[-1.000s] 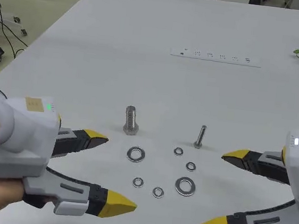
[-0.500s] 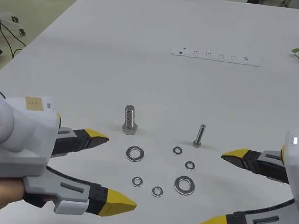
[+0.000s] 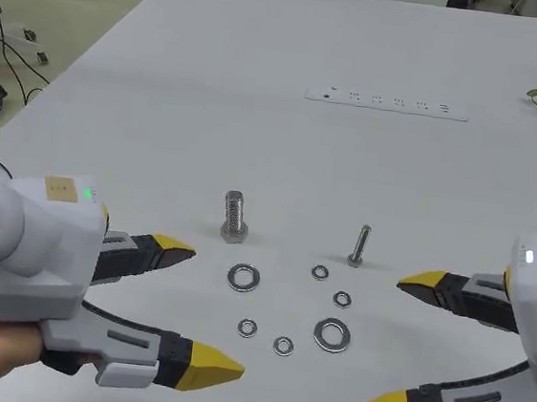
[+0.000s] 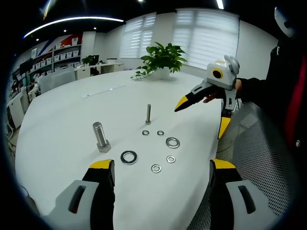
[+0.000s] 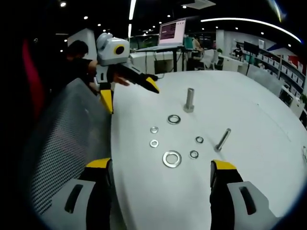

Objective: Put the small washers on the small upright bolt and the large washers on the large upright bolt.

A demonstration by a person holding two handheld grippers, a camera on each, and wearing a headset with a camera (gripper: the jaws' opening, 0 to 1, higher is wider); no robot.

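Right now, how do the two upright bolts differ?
The large bolt is thick, with a broad hex head on the table; the small bolt is thin with a small head. The large bolt stands nearer the left gripper, the small bolt nearer the right gripper. Both stand upright, silver, shafts bare.

Two upright steel bolts and six loose washers on the white surface (image 3: 258, 114).

The thick silver hex-head bolt (image 3: 234, 217) stands head-down at the left, threaded shank up. The thin silver bolt (image 3: 360, 245) stands upright at the right, well apart from it. All washers lie flat, none on a shank. The first large silver ring washer (image 3: 243, 277) lies near the thick bolt's head. The second large washer (image 3: 332, 334) lies nearer the viewer, to the right. Small washer A (image 3: 320, 273) lies near the thin bolt's foot, and small washer B (image 3: 342, 299) lies just beyond the second large washer. Small washer C (image 3: 247, 328) and small washer D (image 3: 283, 345) lie near each other, closest to the viewer.
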